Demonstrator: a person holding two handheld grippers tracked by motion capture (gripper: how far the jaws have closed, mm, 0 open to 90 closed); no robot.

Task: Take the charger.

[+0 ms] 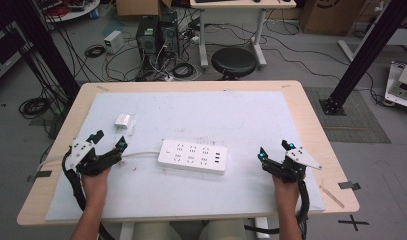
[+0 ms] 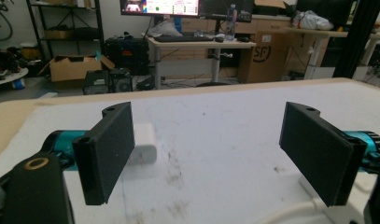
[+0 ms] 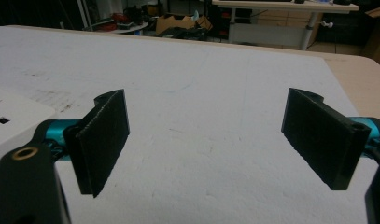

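I sit at a table point(image 1: 311, 125) covered by a white mat point(image 1: 251, 115), seen from above. Taking the mat as a clock face with twelve at the far edge, a white power strip point(image 1: 192, 156) lies flat just below centre, its long side running left to right. Its white cable point(image 1: 138, 154) leaves the strip's left end and runs toward nine o'clock.

My left gripper point(image 1: 107, 140) rests at about eight o'clock, jaws spread wide with nothing between them. The cable passes just beside its right jaw; I cannot tell if they touch. My right gripper point(image 1: 275, 150) rests at about four o'clock, also spread wide and empty, near the strip's right end but apart from it.

A small white charger point(image 1: 123, 120) lies at about ten o'clock, beyond my left gripper and apart from it.

In the left gripper view, the charger point(image 2: 143, 143) sits just past the left jaw. In the right gripper view, a corner of the strip point(image 3: 12, 122) shows at nine o'clock.
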